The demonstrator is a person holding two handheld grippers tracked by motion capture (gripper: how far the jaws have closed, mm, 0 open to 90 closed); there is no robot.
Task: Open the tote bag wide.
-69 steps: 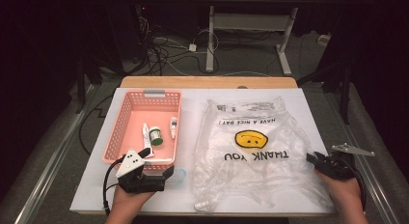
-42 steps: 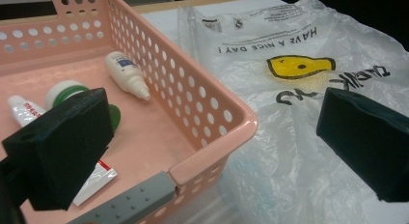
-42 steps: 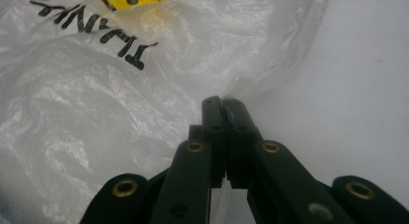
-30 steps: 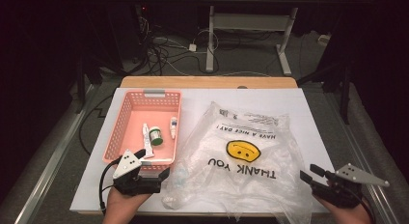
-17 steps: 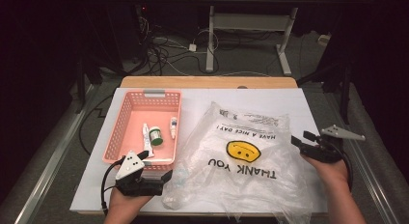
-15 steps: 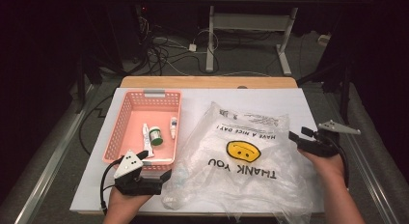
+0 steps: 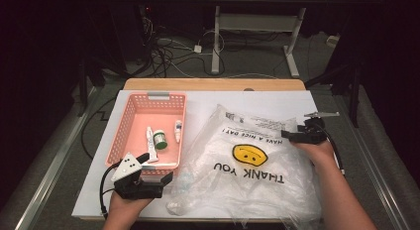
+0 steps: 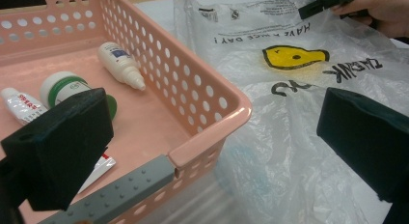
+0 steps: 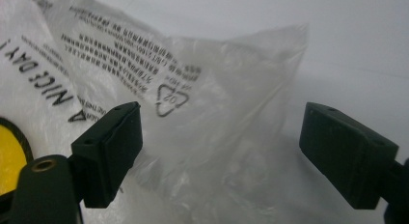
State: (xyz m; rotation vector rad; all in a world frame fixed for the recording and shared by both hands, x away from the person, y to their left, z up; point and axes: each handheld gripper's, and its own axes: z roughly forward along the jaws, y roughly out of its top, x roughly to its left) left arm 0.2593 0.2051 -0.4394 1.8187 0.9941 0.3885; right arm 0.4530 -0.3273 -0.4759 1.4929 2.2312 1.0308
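A clear plastic bag (image 7: 252,165) with a yellow smiley and "THANK YOU" lies crumpled across the white table (image 7: 208,101). My right gripper (image 7: 287,135) is open at the bag's far right corner, and in the right gripper view that bag corner (image 9: 193,108) rises between the wide-apart jaws of my right gripper (image 9: 219,147). My left gripper (image 7: 156,168) is open at the near corner of the pink basket (image 7: 130,122), holding nothing. In the left gripper view the jaws of the left gripper (image 8: 214,137) straddle the basket's corner (image 8: 183,84), with the bag (image 8: 299,103) beyond.
Inside the basket lie a white tube (image 7: 148,138), a green-lidded jar (image 7: 159,140) and a small white dropper bottle (image 7: 178,131). Bare table shows behind the bag and basket. Dark floor with cables and desk legs lies beyond the table's far edge.
My right gripper has moved from the table's near right edge up to the bag's far right corner. The bag shifted toward me earlier. The left gripper has stayed put.
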